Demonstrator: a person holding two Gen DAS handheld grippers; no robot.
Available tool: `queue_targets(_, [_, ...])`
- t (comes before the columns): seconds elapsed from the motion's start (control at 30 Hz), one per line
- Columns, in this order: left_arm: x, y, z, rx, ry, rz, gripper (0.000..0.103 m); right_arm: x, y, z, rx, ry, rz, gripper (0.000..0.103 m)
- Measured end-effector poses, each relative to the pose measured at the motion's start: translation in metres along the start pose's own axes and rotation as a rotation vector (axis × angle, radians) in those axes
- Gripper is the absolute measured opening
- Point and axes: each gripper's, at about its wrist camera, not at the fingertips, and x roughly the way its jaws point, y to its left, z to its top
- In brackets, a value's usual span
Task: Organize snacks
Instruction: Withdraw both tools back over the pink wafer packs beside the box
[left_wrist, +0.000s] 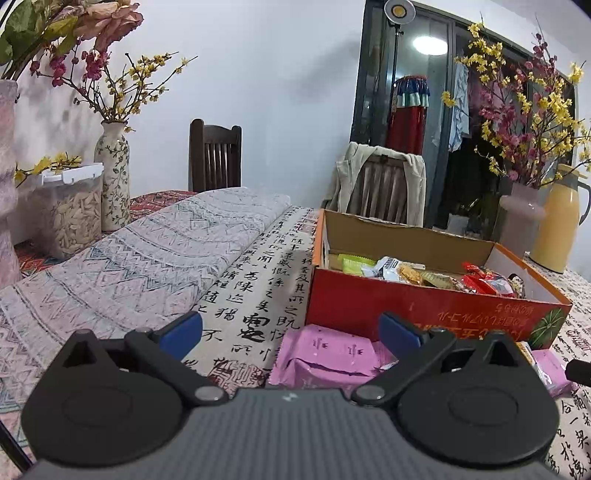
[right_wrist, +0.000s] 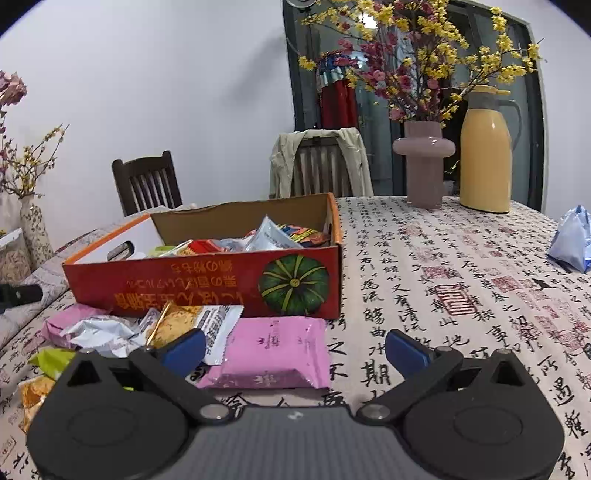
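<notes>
Both the left gripper (left_wrist: 291, 330) and right gripper (right_wrist: 295, 349) gape empty; one pink snack packet (right_wrist: 273, 350) lies between the right fingers, one red pumpkin carton (right_wrist: 207, 284) just beyond.

Home dining room — calligraphy tablecloth (right_wrist: 461, 266), wooden chairs (right_wrist: 147, 181), flower vases (right_wrist: 423, 162), yellow thermos (right_wrist: 485, 151), jacket (right_wrist: 321, 162) over a chair.

I see even indoor light from a ceiling lamp (left_wrist: 430, 45) reflected far beyond my jaws, soft shadows, sharp focus, fisheye-bent dark corners.
</notes>
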Motion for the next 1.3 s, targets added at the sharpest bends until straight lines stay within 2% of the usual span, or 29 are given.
queue_targets(0.3, [0.0045, 0.0049, 0.0016, -0.044, 0.021, -0.021, 0.103, 0.0041, -0.0028, 0.0014, 0.028, 0.008, 0.020, 0.103])
queue_targets(1.3, [0.0054, 0.0040, 0.0000, -0.054, 0.025, -0.033, 0.103, 0.0071, -0.0034, 0.0017, 0.041, 0.023, 0.035, 0.103])
